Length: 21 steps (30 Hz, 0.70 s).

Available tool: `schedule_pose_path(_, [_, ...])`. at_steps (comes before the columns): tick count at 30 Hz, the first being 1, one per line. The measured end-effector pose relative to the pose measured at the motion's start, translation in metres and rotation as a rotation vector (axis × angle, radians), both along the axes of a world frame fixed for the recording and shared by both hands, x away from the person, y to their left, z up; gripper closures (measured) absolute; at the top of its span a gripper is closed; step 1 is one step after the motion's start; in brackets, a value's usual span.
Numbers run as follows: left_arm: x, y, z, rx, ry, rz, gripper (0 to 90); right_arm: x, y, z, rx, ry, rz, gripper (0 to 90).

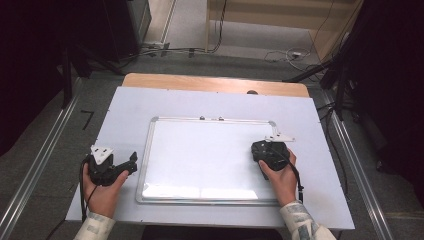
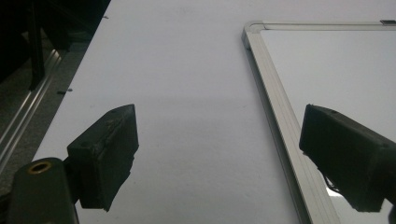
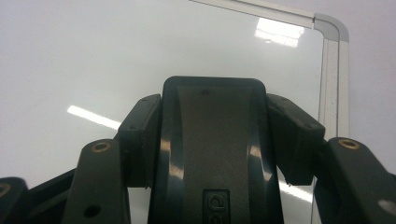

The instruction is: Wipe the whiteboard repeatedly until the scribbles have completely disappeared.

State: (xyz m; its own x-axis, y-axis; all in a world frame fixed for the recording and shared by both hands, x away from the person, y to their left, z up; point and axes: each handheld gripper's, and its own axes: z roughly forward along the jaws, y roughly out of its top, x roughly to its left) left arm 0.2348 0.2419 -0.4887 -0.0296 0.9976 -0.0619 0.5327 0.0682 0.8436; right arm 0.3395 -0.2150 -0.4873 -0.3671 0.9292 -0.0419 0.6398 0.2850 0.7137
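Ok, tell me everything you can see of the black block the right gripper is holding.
The black block is a dark, glossy, plastic-looking piece with rounded top corners, a duller centre panel and a small embossed logo low on its face. The right gripper is shut on it, a pad pressing each side. It sits over the whiteboard, near the right frame edge; whether it touches the surface cannot be told.

Glossy whiteboard [image 1: 210, 155] on a matt white surface [image 1: 125, 107].
Brushed-metal frame; shiny black plastic eraser [image 3: 212, 140] between matt, scuffed rubbery jaws; wood edge beyond.
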Motion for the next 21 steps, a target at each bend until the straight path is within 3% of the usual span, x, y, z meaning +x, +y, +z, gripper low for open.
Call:
schedule_pose_path(11, [0.0,-0.001,0.0,0.001,0.0,0.0,12.5,-0.023,0.034,-0.002,-0.021,-0.016,0.09,39.0])
schedule_pose_path(21, [-0.001,0.001,0.0,-0.001,0.002,0.002,12.5,-0.007,0.015,-0.001,-0.04,-0.036,0.016,39.1])
